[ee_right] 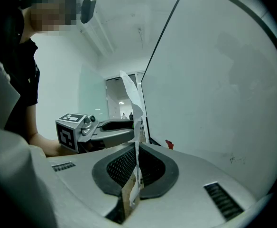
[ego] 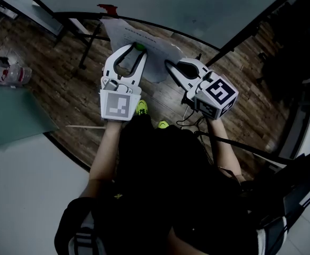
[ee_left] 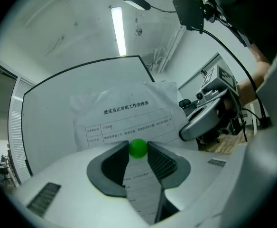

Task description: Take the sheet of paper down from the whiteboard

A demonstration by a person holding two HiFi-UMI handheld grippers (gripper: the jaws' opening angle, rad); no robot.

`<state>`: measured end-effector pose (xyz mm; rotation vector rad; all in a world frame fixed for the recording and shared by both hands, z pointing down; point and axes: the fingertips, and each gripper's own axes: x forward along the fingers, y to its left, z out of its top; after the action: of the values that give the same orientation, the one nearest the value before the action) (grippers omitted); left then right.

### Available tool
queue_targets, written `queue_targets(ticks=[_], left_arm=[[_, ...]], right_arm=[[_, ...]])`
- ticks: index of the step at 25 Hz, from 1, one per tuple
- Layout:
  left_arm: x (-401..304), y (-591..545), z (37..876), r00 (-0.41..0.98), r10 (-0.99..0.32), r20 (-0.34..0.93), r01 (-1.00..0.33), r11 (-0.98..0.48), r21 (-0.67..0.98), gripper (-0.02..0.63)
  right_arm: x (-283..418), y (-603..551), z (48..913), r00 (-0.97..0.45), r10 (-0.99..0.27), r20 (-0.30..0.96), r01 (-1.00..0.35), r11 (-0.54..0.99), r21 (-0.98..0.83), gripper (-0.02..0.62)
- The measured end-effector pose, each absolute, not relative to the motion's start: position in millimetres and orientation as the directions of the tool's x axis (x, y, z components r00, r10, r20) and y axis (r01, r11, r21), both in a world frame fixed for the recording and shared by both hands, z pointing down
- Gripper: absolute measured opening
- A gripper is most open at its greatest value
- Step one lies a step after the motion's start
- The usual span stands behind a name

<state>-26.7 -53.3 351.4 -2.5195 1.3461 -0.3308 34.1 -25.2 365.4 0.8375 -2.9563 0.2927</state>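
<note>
Plainly there are two grippers, one sheet of paper (ego: 144, 44), one whiteboard (ego: 208, 9) and one green ball (ee_left: 138, 147). There is also a single small red piece (ee_right: 169, 144) at the lower part of the board, and two yellow-green shoes (ego: 141, 108) show on the wooden floor (ego: 65, 94) at the middle of the head view.

The left gripper (ego: 137, 51) sits left of centre in the head view and points straight up the frame. Its marker cube (ego: 116, 105) faces the camera, and a bare forearm runs down behind it. Its jaws stand fairly wide and pinch the green ball at their tips, both pads against it, in front of the printed sheet.

The right gripper (ego: 169, 65) lies right of centre and angles toward the upper left, so its tips meet the sheet's right edge. Its cube (ego: 218, 93) is tilted toward the lower right. Its jaws are clamped nearly together on the paper, which runs edge-on up between the pads in the right gripper view. Both grippers are held about level.

The sheet is in the upper middle of the head view, between the two sets of tips and the whiteboard's lower edge. In the left gripper view it is crumpled and hangs before the board. Whether it touches the board, I cannot tell
</note>
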Motion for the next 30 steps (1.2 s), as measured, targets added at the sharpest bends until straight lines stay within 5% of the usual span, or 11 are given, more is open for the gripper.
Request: queue_targets(ticks=[30], left_arm=[[-3,34,355,0.459,-0.885,0.076,-0.833,-0.459,-0.309,0.13]], right_arm=[[53,57,364,-0.919,-0.386,0.081,-0.394,0.903,-0.174,0.017]])
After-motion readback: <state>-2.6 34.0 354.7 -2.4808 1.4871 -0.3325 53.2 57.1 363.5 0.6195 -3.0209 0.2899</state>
